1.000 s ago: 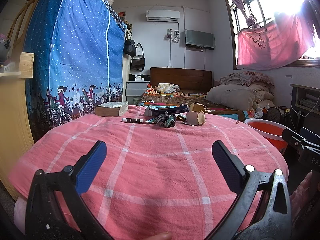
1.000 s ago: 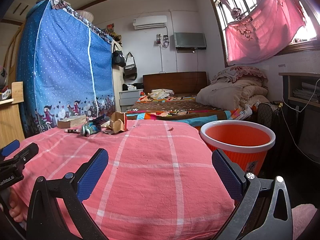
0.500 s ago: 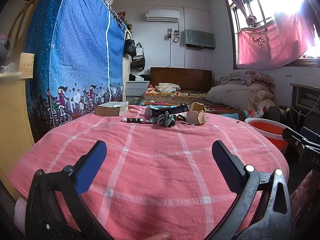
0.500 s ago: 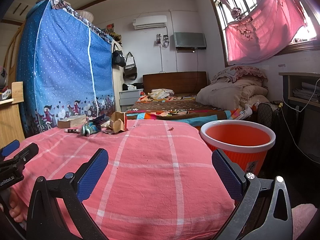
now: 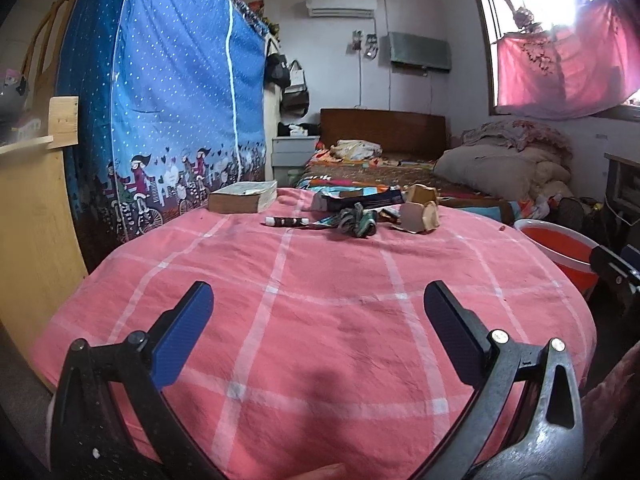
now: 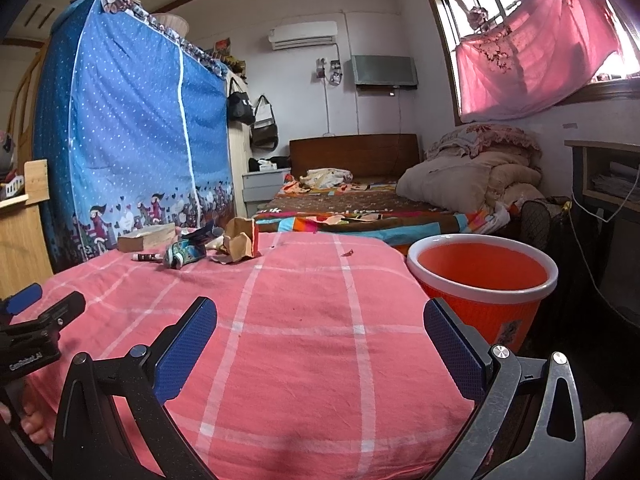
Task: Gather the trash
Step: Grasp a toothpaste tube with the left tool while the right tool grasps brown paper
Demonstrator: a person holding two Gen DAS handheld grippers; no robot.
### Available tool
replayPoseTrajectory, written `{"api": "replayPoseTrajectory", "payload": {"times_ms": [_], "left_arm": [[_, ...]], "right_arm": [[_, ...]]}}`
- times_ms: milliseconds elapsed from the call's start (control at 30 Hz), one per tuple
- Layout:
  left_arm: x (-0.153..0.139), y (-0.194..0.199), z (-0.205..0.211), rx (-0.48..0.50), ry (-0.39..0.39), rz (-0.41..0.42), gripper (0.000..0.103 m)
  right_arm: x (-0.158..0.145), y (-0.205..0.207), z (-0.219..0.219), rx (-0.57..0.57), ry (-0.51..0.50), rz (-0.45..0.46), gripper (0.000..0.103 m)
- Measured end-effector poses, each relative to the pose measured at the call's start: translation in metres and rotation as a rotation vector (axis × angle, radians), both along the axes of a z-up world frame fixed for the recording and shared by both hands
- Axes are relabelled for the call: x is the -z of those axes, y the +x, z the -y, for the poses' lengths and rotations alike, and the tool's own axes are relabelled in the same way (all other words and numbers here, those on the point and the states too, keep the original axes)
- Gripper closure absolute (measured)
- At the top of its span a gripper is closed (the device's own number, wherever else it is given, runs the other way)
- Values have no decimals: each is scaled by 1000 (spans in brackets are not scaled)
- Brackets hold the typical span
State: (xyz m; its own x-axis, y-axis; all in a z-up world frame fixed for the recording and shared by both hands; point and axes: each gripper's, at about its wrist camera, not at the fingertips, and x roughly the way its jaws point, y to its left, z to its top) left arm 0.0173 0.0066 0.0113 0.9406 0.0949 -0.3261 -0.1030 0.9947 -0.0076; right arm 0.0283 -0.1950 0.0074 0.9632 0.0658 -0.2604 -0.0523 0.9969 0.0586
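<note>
Both grippers idle at the near edge of the pink checked cloth (image 6: 304,320): left gripper (image 5: 318,312) and right gripper (image 6: 320,320) spread wide, holding nothing. Trash pile (image 5: 360,220) lies at the cloth's far side; orange bin (image 6: 482,280) stands just beside the cloth, probably for short drops.

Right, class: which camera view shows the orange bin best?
The right wrist view: the orange bin stands whole beside the table, with its white rim, its inside and its ribbed wall all in sight. In the left wrist view only a slice of the bin shows, behind the pink tablecloth.
</note>
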Motion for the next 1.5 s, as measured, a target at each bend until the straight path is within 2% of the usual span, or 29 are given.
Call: {"api": "replayPoseTrajectory", "payload": {"times_ms": [367, 867, 1033, 1100, 1167, 1200, 1333, 1500], "left_arm": [[-21, 30, -8, -34, 41, 8, 0], [-57, 86, -26, -5, 21, 23, 0], [-63, 106, -22, 33, 22, 40, 0], [-63, 116, -20, 59, 17, 33, 1], [-60, 128, -16, 92, 7, 1, 1], [-57, 132, -15, 108, 1, -15, 1], [-45, 158, -7, 179, -32, -125, 2], [-29, 187, -2, 226, -77, -262, 18]], "right_arm": [[-23, 32, -19, -92, -45, 22, 0], [-55, 93, -42, -226, -89, 106, 0], [-61, 119, -46, -276, -103, 116, 0], [-62, 129, -46, -292, -99, 107, 4], [-61, 144, -46, -317, -91, 79, 16], [-60, 154, -46, -332, -92, 48, 18], [-52, 181, -50, -372, -100, -44, 30], [-39, 211, -50, -401, -80, -159, 52]]}}
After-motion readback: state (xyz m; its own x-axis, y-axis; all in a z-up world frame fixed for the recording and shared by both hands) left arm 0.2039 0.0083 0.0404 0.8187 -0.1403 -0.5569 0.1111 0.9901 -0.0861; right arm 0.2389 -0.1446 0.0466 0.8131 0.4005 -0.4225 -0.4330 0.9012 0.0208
